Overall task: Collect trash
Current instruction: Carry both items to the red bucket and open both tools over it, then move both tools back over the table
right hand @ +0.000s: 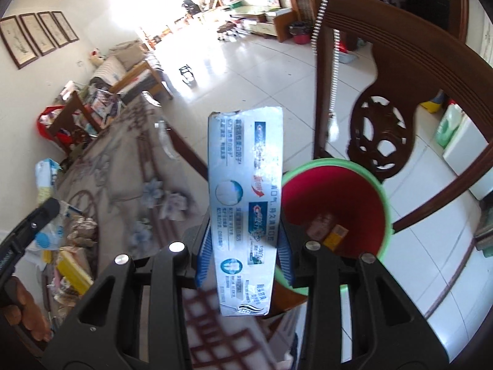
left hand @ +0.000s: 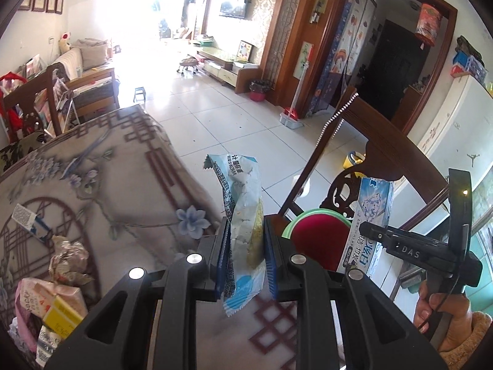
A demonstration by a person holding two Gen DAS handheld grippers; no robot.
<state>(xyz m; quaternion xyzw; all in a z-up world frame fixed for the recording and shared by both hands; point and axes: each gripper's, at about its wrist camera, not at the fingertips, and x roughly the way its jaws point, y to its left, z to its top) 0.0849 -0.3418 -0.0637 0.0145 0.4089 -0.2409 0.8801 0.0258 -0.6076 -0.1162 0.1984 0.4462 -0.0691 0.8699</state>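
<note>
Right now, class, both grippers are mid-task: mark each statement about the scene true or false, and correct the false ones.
1. The left gripper holds a crumpled pale blue plastic snack wrapper. True.
2. The right gripper is empty. False: its fingers clamp a flattened blue-and-white cardboard toothpaste box.
3. The red plastic bin with a green rim sits on a dark carved wooden chair. True.
4. The bin holds nothing. False: small pieces of packaging already lie inside.
5. No rubbish remains on the floral patterned tablecloth. False: a crumpled metallic foil wrapper and small boxes lie there.
</note>
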